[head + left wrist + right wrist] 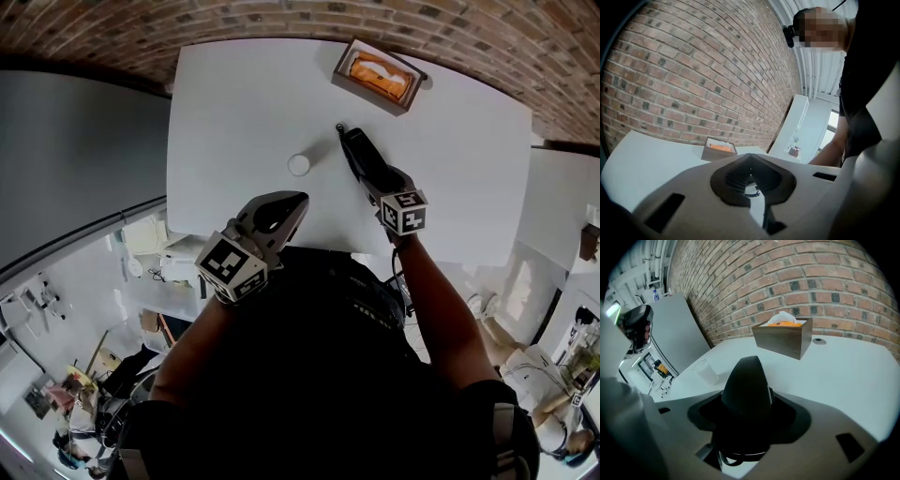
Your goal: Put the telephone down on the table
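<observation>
A black telephone handset [357,153] points away from me over the middle of the white table [244,103]. My right gripper [373,180] is shut on its near end. In the right gripper view the handset [746,390] fills the space between the jaws, with a loop of black cord [733,458] below it. Whether the handset touches the table I cannot tell. My left gripper [286,208] hangs at the table's front edge, shut with nothing in it. In the left gripper view its jaws [750,174] meet, and a bit of coiled cord [751,192] shows through the slit.
A small clear cup [299,165] stands left of the handset, also in the right gripper view [705,371]. A brown tissue box [378,75] with orange contents sits at the far edge by the brick wall [783,337]. Bare tabletop lies left of the cup.
</observation>
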`<move>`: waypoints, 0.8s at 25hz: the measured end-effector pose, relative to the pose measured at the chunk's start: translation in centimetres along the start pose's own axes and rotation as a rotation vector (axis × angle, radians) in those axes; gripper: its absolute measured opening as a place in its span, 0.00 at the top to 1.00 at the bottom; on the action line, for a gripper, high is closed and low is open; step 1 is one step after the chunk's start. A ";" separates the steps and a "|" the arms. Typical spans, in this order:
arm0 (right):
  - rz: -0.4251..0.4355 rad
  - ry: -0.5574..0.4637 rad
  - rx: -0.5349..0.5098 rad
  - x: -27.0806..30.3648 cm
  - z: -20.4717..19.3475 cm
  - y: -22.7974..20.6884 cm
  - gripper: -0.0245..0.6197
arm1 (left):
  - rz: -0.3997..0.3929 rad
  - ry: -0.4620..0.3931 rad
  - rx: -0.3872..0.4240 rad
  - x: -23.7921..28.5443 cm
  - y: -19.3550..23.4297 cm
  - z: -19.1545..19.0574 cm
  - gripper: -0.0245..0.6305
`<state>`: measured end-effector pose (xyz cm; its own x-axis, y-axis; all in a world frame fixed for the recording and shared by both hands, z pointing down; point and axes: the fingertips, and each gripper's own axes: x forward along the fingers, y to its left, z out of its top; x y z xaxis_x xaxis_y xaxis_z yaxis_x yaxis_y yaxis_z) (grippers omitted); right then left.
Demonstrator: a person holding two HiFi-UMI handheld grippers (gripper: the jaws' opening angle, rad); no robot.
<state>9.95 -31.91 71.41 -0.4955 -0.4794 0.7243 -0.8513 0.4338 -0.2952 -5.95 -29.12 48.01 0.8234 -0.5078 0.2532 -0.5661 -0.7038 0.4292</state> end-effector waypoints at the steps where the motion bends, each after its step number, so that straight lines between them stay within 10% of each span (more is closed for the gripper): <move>1: -0.001 0.005 -0.002 0.0 -0.2 0.0 0.53 | -0.001 0.000 -0.002 -0.1 0.0 -0.1 0.95; 20: -0.017 0.097 -0.060 1.2 -3.2 -0.7 0.53 | -0.006 0.006 -0.010 0.5 -0.9 -0.3 0.95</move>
<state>10.52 -30.37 74.47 -0.4592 -0.4122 0.7869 -0.8462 0.4726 -0.2462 -5.02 -28.57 48.05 0.8268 -0.5007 0.2563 -0.5611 -0.7016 0.4392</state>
